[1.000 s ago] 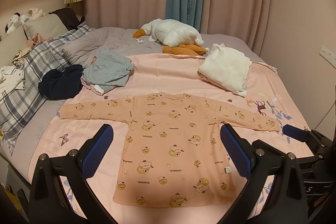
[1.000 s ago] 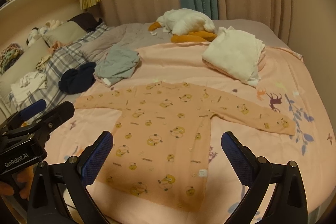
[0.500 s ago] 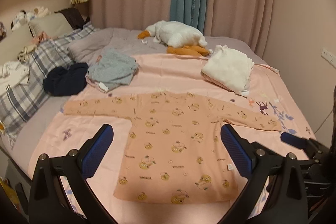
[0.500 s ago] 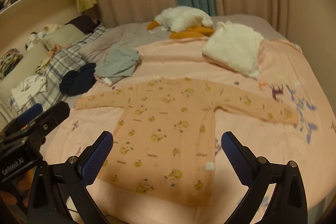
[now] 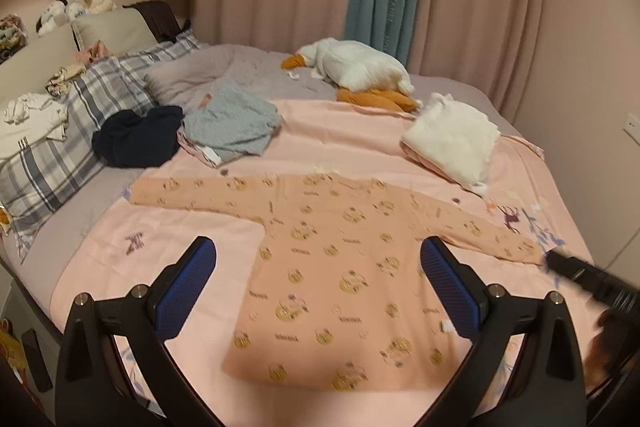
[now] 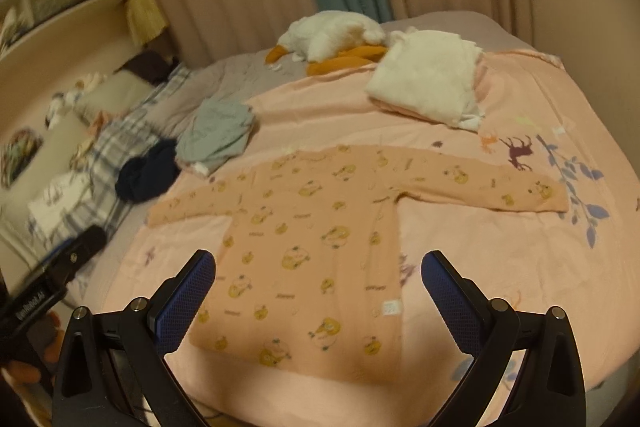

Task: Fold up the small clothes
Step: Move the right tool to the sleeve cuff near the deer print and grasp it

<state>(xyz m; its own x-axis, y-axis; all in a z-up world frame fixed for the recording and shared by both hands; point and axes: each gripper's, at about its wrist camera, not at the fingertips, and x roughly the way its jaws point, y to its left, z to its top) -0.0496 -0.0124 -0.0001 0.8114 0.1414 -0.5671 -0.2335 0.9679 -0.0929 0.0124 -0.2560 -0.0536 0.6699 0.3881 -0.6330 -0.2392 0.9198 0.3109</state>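
We take the peach shirt [image 5: 340, 267] as our landmark; it lies flat on the pink blanket [image 5: 352, 131] that covers the bed, both sleeves stretched straight out, hem toward the cameras, a small white tag near its lower right corner.

Far left of the shirt, plaid pillows [image 5: 80, 131] rest by the headboard. Just past the shirt's left sleeve sits a dark navy garment [image 5: 136, 139], and next to that a crumpled grey-blue garment [image 5: 232, 127], both beyond the shirt and apart from it. Further back, behind the shirt's collar, a white plush goose [image 5: 356, 67] with orange feet lies near the curtains. Beyond the shirt's right sleeve rests a folded white garment [image 5: 452, 139], clear of the sleeve.

Our left claw [image 5: 318, 287] hangs above the shirt's lower body, its blue-padded fingers spread wide with nothing between them; the left pad is over bare blanket beside the shirt, the right over the shirt's right flank. Our right claw [image 6: 318, 287] is likewise spread wide and empty, hanging above the hem area, its left pad over the shirt's lower left edge and its right pad over the blanket to the shirt's right. In the left wrist view, a dark blurred tip of the right tool shows just off the end of the right sleeve.
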